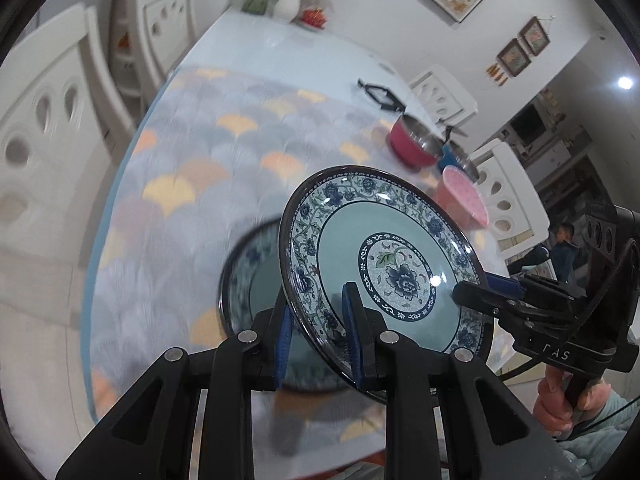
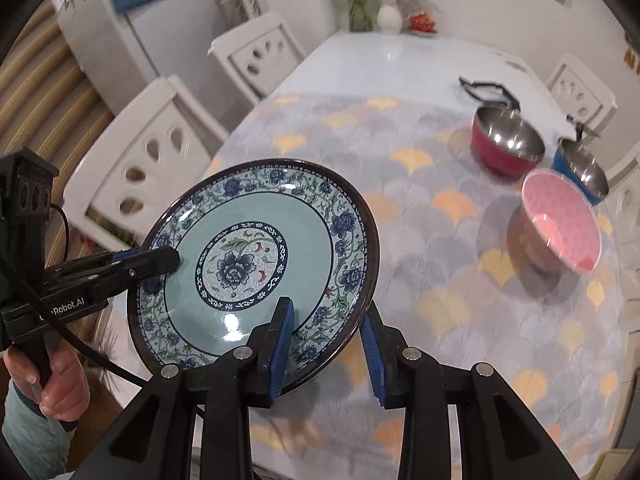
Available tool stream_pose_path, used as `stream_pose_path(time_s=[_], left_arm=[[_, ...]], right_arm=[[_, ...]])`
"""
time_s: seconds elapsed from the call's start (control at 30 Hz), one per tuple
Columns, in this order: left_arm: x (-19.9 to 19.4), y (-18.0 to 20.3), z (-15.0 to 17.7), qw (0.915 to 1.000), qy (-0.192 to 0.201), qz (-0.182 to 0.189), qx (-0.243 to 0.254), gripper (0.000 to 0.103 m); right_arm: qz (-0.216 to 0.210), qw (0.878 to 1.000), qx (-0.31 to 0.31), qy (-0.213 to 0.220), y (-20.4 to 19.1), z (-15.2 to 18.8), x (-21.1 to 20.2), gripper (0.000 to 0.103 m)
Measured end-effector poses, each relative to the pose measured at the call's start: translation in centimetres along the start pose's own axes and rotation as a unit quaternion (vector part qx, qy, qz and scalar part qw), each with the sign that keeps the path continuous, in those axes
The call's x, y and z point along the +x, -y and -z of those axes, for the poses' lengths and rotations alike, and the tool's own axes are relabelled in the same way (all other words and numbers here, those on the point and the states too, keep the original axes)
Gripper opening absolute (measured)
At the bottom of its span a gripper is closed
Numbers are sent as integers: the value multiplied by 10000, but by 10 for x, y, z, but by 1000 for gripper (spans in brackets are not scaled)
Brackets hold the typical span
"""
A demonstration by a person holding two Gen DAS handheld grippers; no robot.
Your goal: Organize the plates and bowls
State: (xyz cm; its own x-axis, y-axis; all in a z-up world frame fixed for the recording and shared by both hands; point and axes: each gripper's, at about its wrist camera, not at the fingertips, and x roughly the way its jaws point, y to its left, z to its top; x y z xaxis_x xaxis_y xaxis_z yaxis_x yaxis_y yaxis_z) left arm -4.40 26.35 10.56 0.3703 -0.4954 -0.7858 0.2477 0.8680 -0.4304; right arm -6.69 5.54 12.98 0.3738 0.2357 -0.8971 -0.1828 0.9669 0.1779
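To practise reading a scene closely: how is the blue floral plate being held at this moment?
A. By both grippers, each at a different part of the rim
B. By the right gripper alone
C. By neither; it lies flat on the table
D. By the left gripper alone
A: the plate is lifted and tilted, with the left gripper and the right gripper each straddling its rim.

Tabletop [image 2: 400,60]: white, glossy — the near part covered by a cloth.
Cloth [image 2: 460,280]: grey fan-scale pattern with orange and yellow patches.
Bowls on cloth: red bowl [image 2: 506,144], blue bowl [image 2: 582,170], pink bowl [image 2: 560,226] — clustered near the right edge.
Second plate [image 1: 248,276]: flat on the cloth, blurred.
Far end: white vase [image 2: 389,16] with flowers; black frame-like object [image 2: 486,90].
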Motion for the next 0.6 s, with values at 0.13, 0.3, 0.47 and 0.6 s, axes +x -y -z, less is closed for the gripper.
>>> stream_pose_path(time_s=[0.13, 0.3, 0.47, 0.6], left_arm=[[6, 3, 22, 9997, -171, -135, -114, 21], [14, 1, 43, 9989, -270, -286, -256, 21], [23, -9, 51, 9976, -273, -374, -505, 21], [28, -15, 53, 9967, -271, -475, -594, 21]], right_arm=[[-45, 9996, 45, -278, 5, 19, 11, 33], [-143, 9983, 133, -549, 7, 31, 29, 34], [-147, 9968, -23, -790, 7, 25, 51, 34], [-159, 9953, -36, -957, 8, 17, 66, 34]])
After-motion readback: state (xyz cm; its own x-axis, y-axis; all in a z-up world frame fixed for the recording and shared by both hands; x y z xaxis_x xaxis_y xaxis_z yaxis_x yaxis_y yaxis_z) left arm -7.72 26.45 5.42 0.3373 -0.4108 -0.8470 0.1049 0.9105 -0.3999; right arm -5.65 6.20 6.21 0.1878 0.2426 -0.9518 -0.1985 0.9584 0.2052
